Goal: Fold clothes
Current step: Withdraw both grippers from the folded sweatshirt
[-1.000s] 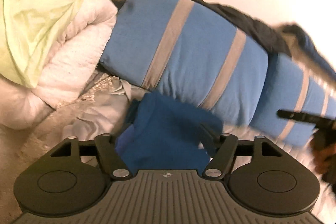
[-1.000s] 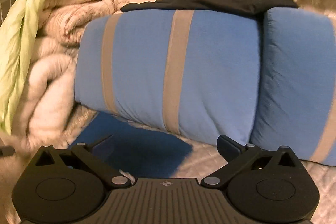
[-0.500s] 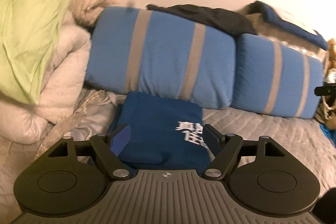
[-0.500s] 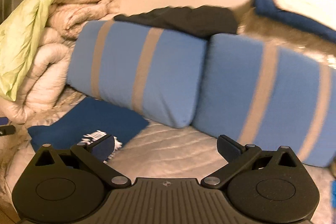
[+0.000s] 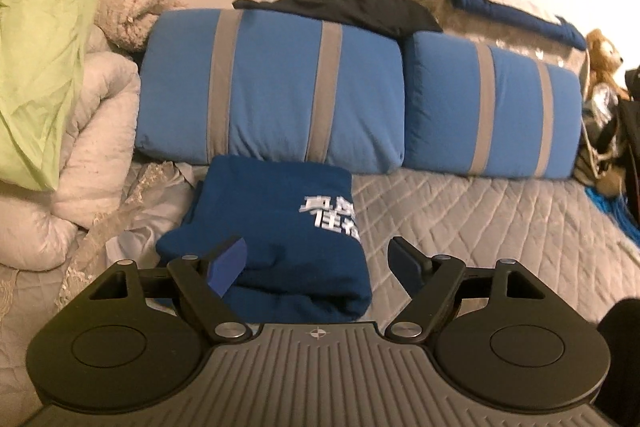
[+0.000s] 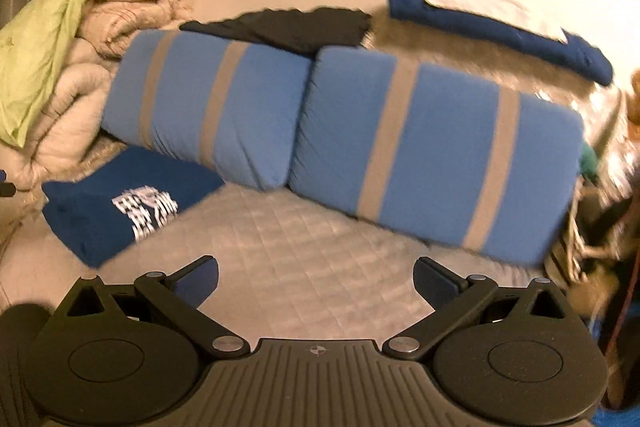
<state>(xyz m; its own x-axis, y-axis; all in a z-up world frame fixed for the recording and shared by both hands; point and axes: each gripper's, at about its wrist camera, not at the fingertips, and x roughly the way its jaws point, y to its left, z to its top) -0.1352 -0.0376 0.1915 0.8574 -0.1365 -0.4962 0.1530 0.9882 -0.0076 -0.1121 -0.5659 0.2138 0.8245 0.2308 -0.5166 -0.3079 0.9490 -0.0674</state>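
Folded navy-blue cotton shirt with white print (image 5: 276, 227) lying on grey quilted bed cover (image 5: 460, 227), against blue grey-striped pillow (image 5: 272, 95). Left tool (image 5: 316, 263) spread wide, empty, over shirt's near edge. Right tool (image 6: 316, 283) likewise wide, holding nothing.

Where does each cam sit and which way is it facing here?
Left wrist: on the left tongs, low over the grey quilted bed, facing the folded navy shirt in front of the blue striped pillows; both open fingers show.
Right wrist: on the right tongs, further right, facing the right-hand pillow; open fingers show over the bed, shirt off to the left.
Shared: shirt, both pillows, black garment on top, green blanket.
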